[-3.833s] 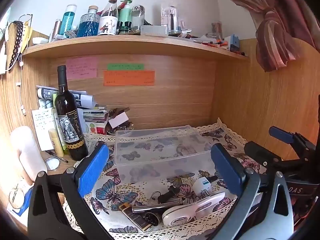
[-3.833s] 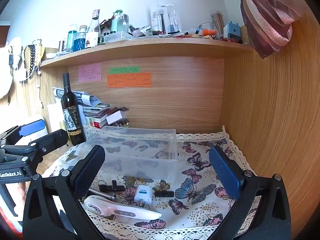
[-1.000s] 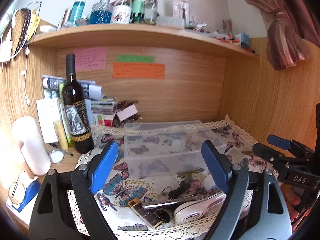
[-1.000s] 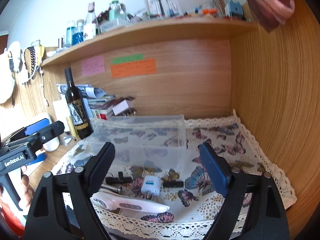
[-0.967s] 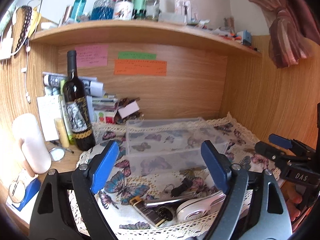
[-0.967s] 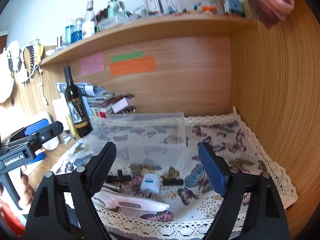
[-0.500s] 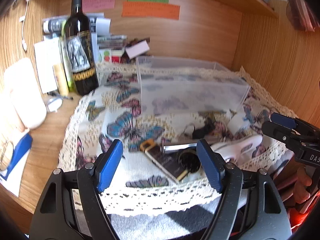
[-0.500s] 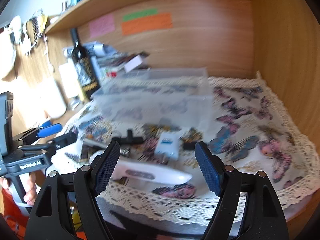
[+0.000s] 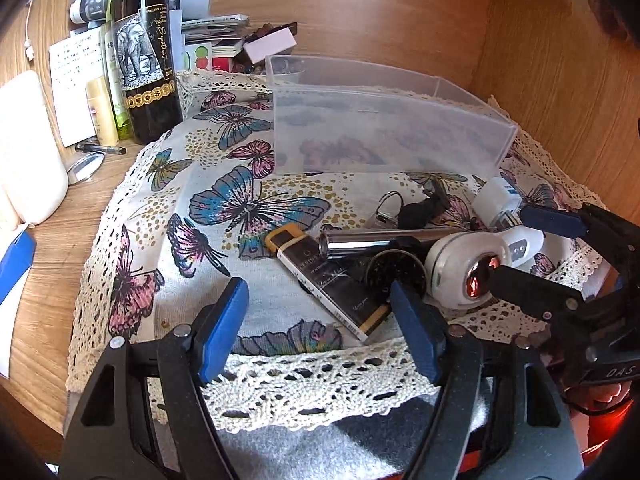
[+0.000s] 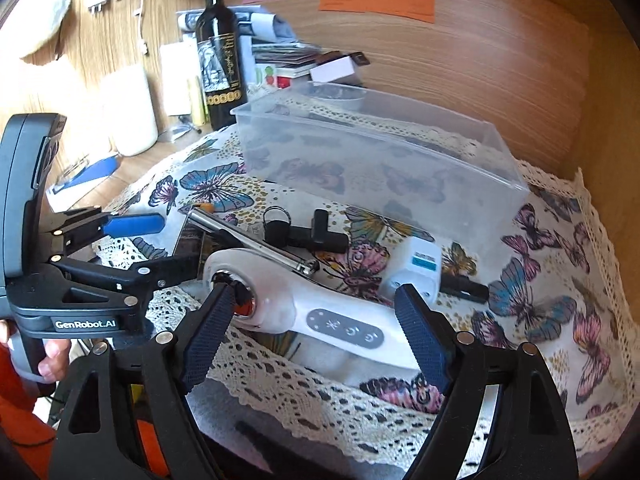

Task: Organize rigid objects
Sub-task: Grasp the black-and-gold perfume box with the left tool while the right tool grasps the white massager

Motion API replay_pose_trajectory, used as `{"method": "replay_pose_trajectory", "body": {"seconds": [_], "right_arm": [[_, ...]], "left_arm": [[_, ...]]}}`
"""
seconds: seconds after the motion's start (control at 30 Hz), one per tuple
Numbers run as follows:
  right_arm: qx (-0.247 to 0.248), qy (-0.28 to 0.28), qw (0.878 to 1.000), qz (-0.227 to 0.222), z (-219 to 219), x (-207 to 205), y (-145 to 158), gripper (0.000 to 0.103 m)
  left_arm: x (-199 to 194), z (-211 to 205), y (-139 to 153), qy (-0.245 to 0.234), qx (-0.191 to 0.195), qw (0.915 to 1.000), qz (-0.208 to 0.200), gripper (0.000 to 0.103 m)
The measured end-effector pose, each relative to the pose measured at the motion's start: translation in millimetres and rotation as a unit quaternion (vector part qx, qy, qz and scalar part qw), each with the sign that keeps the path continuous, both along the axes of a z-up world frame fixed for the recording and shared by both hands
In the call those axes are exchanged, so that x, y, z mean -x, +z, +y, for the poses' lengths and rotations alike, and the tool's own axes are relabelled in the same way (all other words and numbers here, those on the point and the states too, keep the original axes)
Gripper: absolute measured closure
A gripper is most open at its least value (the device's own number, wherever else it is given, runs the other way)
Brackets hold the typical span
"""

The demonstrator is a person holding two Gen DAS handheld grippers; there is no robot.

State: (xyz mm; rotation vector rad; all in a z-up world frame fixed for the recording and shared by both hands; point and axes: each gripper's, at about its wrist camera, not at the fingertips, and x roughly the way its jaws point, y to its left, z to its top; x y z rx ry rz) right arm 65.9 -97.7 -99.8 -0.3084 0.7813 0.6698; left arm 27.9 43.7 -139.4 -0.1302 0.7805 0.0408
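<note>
A clear plastic bin (image 9: pixel 384 128) (image 10: pixel 380 152) stands empty on the butterfly cloth. In front of it lie a white handheld device with a red lens (image 9: pixel 468 268) (image 10: pixel 320 316), a black-and-gold lighter (image 9: pixel 332 284), a silver tube (image 9: pixel 384 236) (image 10: pixel 248 240), a round dark tin (image 9: pixel 396 272), a white plug adapter (image 9: pixel 496 200) (image 10: pixel 416 268) and black keys (image 10: pixel 312 232). My left gripper (image 9: pixel 320 320) is open, low over the cloth's front edge before the lighter. My right gripper (image 10: pixel 312 328) is open, its jaws on either side of the white device.
A wine bottle (image 9: pixel 144 52) (image 10: pixel 220 52), tubes, papers and a white jar (image 9: pixel 24 152) stand at the left. Books and a white box (image 9: pixel 268 42) sit behind the bin. Wooden walls close the back and right.
Both grippers have dropped and moved forward toward the objects at the cloth's front edge. The right gripper now straddles the white device; the left one is closer to the lighter.
</note>
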Motion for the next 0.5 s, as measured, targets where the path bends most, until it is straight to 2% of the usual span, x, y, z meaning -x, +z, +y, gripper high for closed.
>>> {"method": "replay_pose_trajectory", "body": {"seconds": [0.13,0.2,0.33,0.5], "right_arm": [[0.008,0.017,1.000,0.007,7.1,-2.5,-2.1,0.023],[0.012,0.017,1.000,0.009,8.6,-3.3,-3.5,0.023],[0.010,0.016,1.000,0.018,8.1,-6.3,-4.7,0.024],[0.004,0.028,0.999,0.046,11.7,-15.6,-6.6,0.028]], "left_arm": [[4.2,9.7,0.0,0.007,-0.012,0.9999,0.004,0.048],[8.1,15.4,0.1,0.014,-0.021,0.9997,0.006,0.051],[12.7,27.1,2.3,0.022,-0.021,0.9995,0.010,0.052],[2.3,27.3,4.3,0.010,-0.030,0.9994,0.013,0.052]]}}
